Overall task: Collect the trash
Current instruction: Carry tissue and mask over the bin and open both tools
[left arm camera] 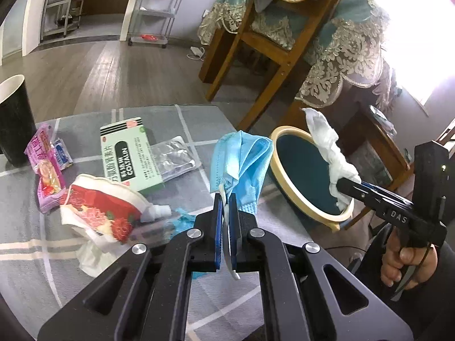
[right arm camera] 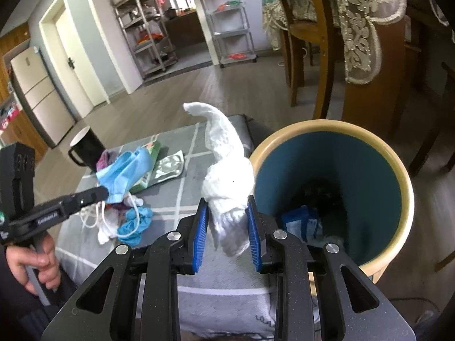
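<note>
crumpled white tissue [right arm camera: 227,187], pleated blue mask [left arm camera: 241,159]

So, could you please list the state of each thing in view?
Left tool: shut on the blue face mask.
Right tool: shut on the white tissue.
Bin: open, some trash inside.
Black cup: upright.
Green box: lying flat.

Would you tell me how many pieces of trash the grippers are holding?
2: a blue mask in the left gripper over the table, and a white tissue in the right gripper beside the bin.
</note>
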